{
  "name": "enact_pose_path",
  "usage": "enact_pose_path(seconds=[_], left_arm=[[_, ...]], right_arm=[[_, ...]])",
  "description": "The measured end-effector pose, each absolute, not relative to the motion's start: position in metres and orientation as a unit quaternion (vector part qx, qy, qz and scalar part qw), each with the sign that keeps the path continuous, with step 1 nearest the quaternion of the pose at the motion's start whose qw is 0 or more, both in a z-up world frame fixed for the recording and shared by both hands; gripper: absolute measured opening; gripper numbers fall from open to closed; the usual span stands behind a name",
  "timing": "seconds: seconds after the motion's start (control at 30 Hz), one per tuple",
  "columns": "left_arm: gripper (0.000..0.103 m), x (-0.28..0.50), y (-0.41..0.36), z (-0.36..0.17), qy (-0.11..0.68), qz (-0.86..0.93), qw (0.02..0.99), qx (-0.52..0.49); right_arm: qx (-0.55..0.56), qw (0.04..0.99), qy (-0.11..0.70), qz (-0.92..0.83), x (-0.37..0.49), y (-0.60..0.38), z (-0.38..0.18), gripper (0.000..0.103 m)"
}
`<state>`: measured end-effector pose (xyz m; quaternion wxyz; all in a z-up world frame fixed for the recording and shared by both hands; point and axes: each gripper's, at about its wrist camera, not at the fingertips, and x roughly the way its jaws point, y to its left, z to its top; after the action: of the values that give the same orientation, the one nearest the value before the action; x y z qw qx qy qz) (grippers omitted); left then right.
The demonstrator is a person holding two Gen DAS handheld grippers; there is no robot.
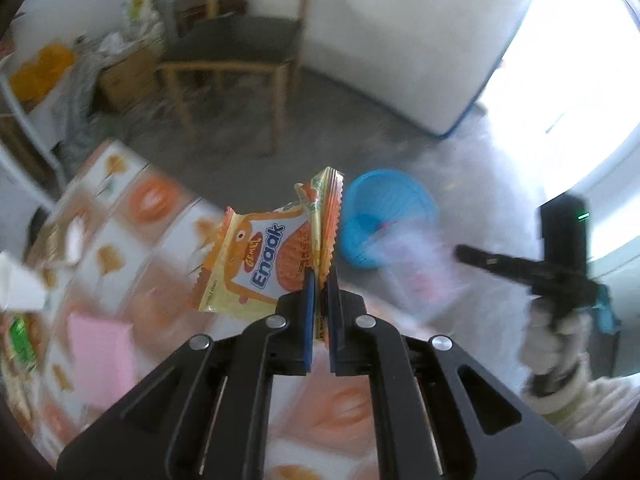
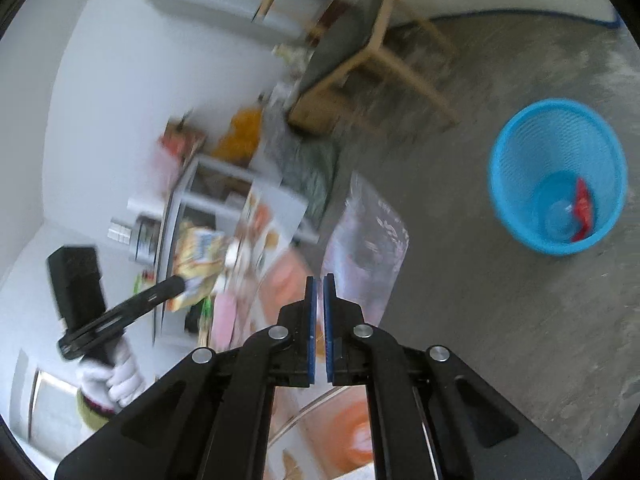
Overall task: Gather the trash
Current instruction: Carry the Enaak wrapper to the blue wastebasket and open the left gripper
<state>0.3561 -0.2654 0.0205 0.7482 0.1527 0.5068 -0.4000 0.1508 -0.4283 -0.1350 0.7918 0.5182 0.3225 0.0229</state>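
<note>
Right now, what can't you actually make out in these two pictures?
- Left wrist view: the clear bag in the right gripper is smeared by motion blur.
- Left wrist view: the Enaak wrapper folds at the left gripper, hiding part.
- Right wrist view: the red scrap in the blue basket is too small to identify.

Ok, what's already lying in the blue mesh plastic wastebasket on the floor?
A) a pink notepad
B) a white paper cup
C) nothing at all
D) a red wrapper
D: the right wrist view looks down into the blue mesh plastic wastebasket and shows a crumpled red wrapper at its bottom.
</note>
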Motion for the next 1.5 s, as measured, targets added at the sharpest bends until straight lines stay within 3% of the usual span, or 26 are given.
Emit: enact_pose_path(seconds=[0.13,0.4,0.8,0.87,0.93,1.13,1.5], left_arm=[[0.004,0.346,-0.339,0.015,0.512,-0.444,0.721,0.143],[0.005,0.348,-0.467,-0.063,0.57,-0.458,0.668,0.139],[0.006,0.346,-0.523,-0.121,0.588,-0.472,0.645,0.124],[0.016,0.342,-0.544,-0.14,0.595,-0.477,0.637,0.112],[0.054,0.336,-0.556,-0.155,0.607,-0.468,0.634,0.104],[0.056,0.327,-0.546,-0.147,0.596,-0.474,0.644,0.078],[0.07,0.33,-0.387,-0.014,0.513,-0.454,0.725,0.078]], right_arm=[[0.525,0.795,0.301,-0.042,0.129,-0.474,-0.143,0.004],[0.543,0.761,0.327,-0.137,0.122,-0.55,-0.203,0.004],[0.591,0.699,0.373,-0.151,0.077,-0.523,-0.3,0.004],[0.601,0.686,0.38,-0.155,0.066,-0.517,-0.313,0.004],[0.609,0.675,0.386,-0.161,0.05,-0.512,-0.322,0.004],[0.601,0.672,0.391,-0.186,0.012,-0.514,-0.327,0.004],[0.582,0.671,0.441,-0.129,0.023,-0.46,-0.363,0.006]])
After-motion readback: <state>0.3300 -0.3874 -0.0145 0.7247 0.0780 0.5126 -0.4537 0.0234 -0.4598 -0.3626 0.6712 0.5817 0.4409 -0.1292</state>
